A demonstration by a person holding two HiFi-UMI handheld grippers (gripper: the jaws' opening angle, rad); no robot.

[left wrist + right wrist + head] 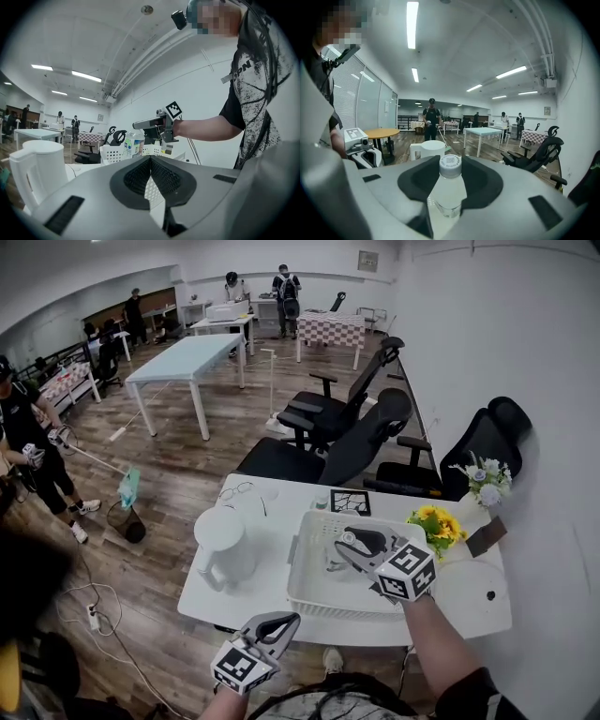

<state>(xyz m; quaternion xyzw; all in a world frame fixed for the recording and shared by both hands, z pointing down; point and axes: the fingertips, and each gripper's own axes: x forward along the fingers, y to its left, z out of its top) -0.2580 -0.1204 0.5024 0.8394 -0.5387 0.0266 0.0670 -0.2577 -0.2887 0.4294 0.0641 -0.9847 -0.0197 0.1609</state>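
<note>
Left tongs (279, 624), closed and empty, hover by the tabletop (473, 601) edge; my right tongs (354, 545) grip a clear bottle (448, 187) at the white basket (302, 589).

Bright ceiling strip lights (411, 24), strong fisheye bending, edges darkened and blurred

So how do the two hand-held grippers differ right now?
The right hand-held gripper is clamped on a clear, white-capped bottle; the left hand-held gripper is shut on nothing. The right one is over the white basket, the left at the near edge of the table. Both carry a marker cube.
</note>
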